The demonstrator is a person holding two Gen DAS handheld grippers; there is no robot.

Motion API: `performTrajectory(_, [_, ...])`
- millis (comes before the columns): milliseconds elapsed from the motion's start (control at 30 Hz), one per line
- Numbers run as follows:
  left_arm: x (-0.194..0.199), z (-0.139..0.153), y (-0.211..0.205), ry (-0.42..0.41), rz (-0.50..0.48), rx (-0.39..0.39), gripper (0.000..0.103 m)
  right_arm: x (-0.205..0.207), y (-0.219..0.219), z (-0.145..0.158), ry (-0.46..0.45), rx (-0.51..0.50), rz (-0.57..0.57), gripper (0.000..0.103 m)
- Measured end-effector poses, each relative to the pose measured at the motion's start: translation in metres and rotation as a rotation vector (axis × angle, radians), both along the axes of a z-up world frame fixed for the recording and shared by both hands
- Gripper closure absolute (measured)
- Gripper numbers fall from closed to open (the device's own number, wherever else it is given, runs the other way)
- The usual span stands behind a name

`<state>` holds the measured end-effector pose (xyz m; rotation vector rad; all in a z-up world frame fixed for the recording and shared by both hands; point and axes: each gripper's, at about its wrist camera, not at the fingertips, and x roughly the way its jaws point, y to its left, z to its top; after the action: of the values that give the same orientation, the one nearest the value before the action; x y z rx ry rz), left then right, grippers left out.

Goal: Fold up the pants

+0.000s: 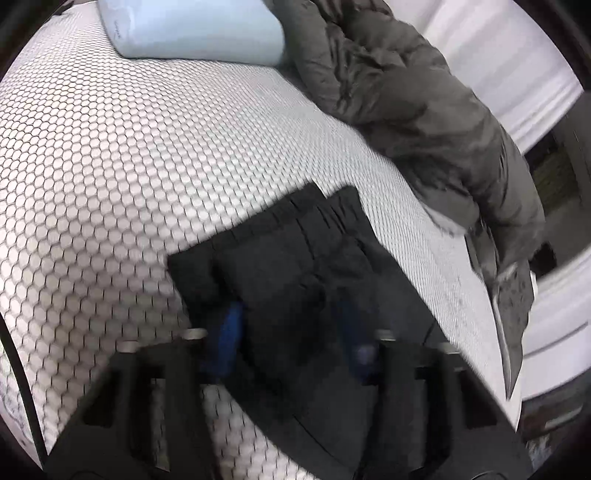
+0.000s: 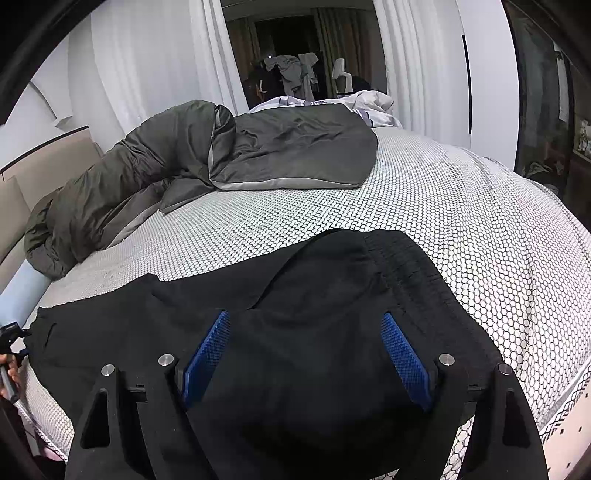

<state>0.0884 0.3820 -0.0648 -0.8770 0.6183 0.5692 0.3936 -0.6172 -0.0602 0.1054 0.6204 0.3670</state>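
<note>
Black pants (image 2: pixel 295 295) lie spread across the near part of the bed, elastic waistband (image 2: pixel 406 266) at the right and leg ends at the left. My right gripper (image 2: pixel 304 314) hovers over the waist part, its blue pads (image 2: pixel 207 354) wide apart, open. In the left wrist view the leg ends of the pants (image 1: pixel 295 258) fill the gap of my left gripper (image 1: pixel 291 306). Its blue pads (image 1: pixel 231 325) sit on either side of the bunched cloth and grip it, though the picture is blurred. At the far left of the right wrist view, a hand (image 2: pixel 9 373) holds the left gripper at the leg ends.
The bed cover (image 1: pixel 129 166) is white with a black honeycomb print. A grey-green padded jacket (image 2: pixel 221 155) lies along the far side, also seen as the jacket (image 1: pixel 406 92). A pale blue pillow (image 1: pixel 192 29) rests at the head. White curtains and a dark doorway stand behind.
</note>
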Motion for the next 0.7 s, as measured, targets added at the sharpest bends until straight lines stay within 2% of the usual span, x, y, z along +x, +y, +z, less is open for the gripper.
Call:
performTrajectory(33, [-0.001, 0.001, 0.003, -0.015, 0.010, 0.010, 0.095, 0.000, 0.000, 0.000, 0.000, 0.002, -0.001, 0.018])
performTrajectory(100, [-0.010, 0.009, 0.004, -0.097, 0.037, 0.016, 0.096, 0.000, -0.002, 0.000, -0.002, 0.004, -0.002, 0.018])
performTrajectory(133, [-0.018, 0.018, 0.003, -0.122, 0.071, 0.054, 0.096, -0.001, -0.003, 0.001, -0.005, 0.007, -0.002, 0.018])
performTrajectory(200, [-0.021, 0.020, 0.004, -0.084, 0.117, 0.100, 0.095, -0.001, -0.005, 0.001, -0.009, 0.011, -0.009, 0.018])
performTrajectory(300, [-0.013, 0.000, 0.010, 0.018, 0.130, 0.058, 0.095, 0.001, -0.008, 0.000, -0.007, 0.020, -0.020, 0.018])
performTrajectory(400, [-0.017, 0.002, 0.010, 0.012, 0.136, 0.034, 0.093, 0.002, -0.018, -0.001, 0.002, 0.032, -0.035, 0.018])
performTrajectory(500, [-0.027, 0.017, -0.004, 0.004, 0.146, 0.097, 0.079, 0.002, -0.042, -0.002, 0.008, 0.033, -0.086, 0.018])
performTrajectory(533, [-0.032, 0.023, -0.010, -0.008, 0.148, 0.111, 0.067, 0.003, -0.057, -0.003, 0.021, 0.055, -0.120, 0.017])
performTrajectory(600, [-0.036, 0.031, -0.024, -0.037, 0.136, 0.129, 0.049, 0.007, -0.085, -0.010, 0.064, 0.131, -0.168, 0.015])
performTrajectory(700, [-0.030, 0.045, -0.042, -0.045, 0.071, 0.170, 0.046, 0.022, -0.122, -0.037, 0.202, 0.290, -0.204, 0.015])
